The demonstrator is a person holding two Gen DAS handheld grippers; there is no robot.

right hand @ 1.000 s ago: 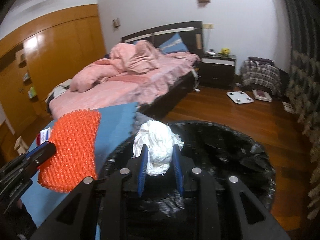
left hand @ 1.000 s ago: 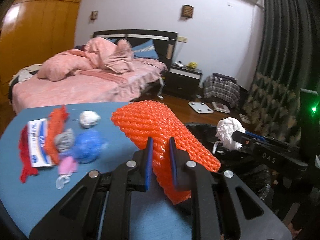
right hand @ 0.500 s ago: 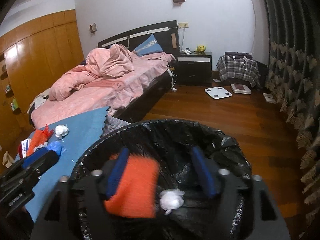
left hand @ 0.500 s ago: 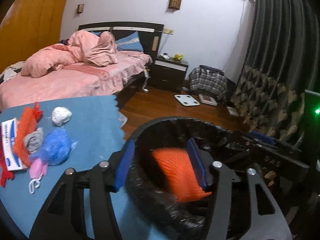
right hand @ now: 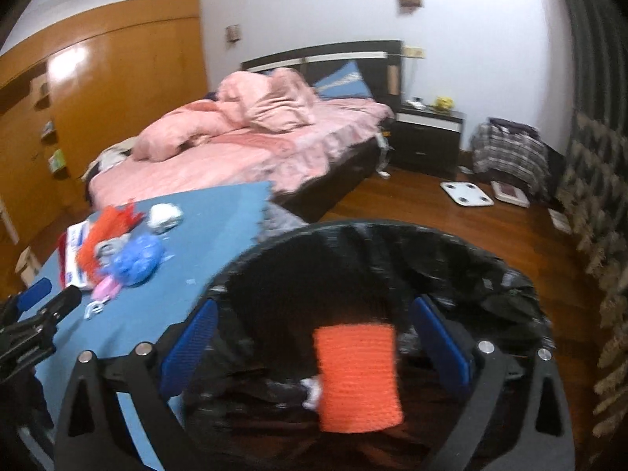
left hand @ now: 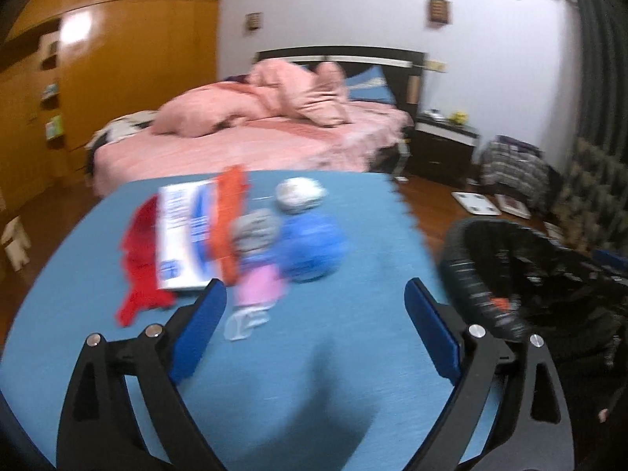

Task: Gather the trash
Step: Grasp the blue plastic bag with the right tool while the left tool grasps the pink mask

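Note:
My left gripper (left hand: 316,325) is open and empty above the blue mat (left hand: 353,353), just short of a trash pile: a blue ball (left hand: 312,249), a grey wad (left hand: 257,231), a pink piece (left hand: 259,288), a white wad (left hand: 300,192), a white-blue packet (left hand: 184,231) and red netting (left hand: 139,259). My right gripper (right hand: 314,347) is open and empty over the black-lined bin (right hand: 506,274). The orange foam net (right hand: 357,376) lies inside the bin with a white wad (right hand: 312,392) beside it. The bin also shows in the left wrist view (left hand: 463,271).
A pink bed (left hand: 255,145) stands behind the mat, with a dark nightstand (left hand: 443,145) and a wooden wardrobe (left hand: 117,59). A white scale (right hand: 465,194) and plaid bag (right hand: 510,149) lie on the wooden floor by the curtain (right hand: 596,196).
Both grippers opened and dropped the orange net and the white wad into the bin. My left gripper then swung left, back over the mat toward the pile.

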